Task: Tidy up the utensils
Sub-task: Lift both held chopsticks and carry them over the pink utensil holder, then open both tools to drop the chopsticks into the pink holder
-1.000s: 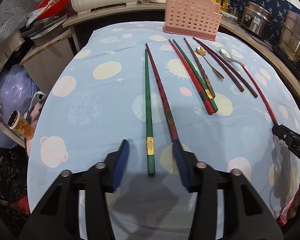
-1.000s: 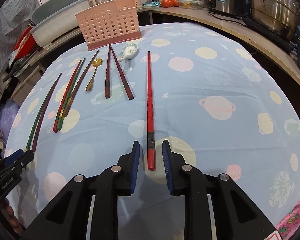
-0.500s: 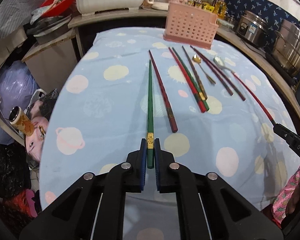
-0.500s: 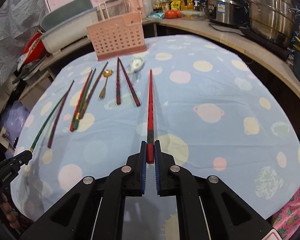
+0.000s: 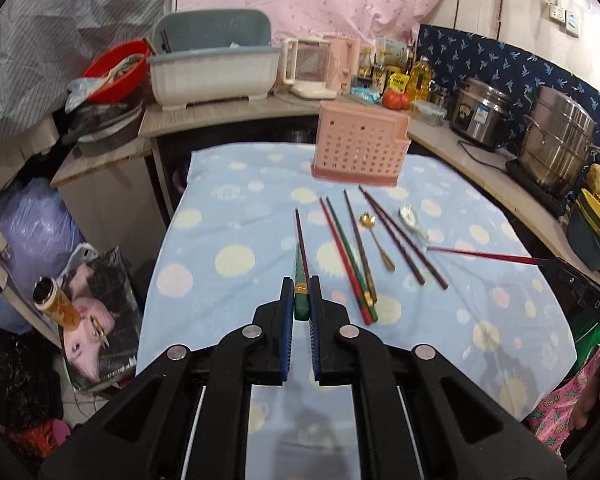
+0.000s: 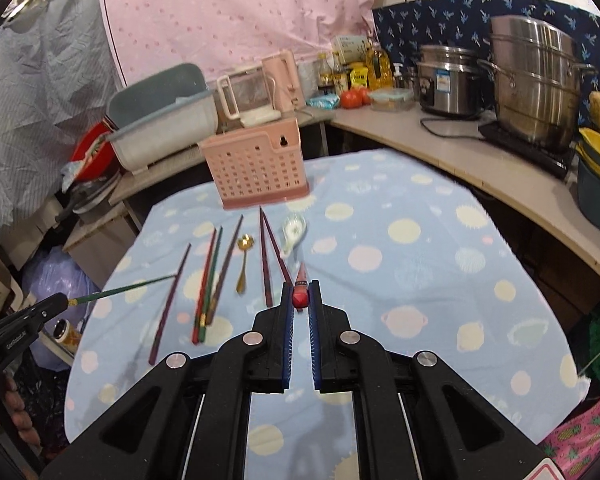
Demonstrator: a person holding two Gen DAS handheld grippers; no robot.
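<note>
A green chopstick (image 5: 301, 280) is clamped in the left gripper (image 5: 301, 300) and a red chopstick (image 6: 301, 292) in the right gripper (image 6: 301, 300), both raised above the desk (image 6: 420, 280); the pink basket (image 6: 256, 172) stands at the far edge

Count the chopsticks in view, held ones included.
8. Six on the tablecloth: one apart at left, three bunched, two beside the gold spoon. A green chopstick in the left claw, a red chopstick in the right claw.
</note>
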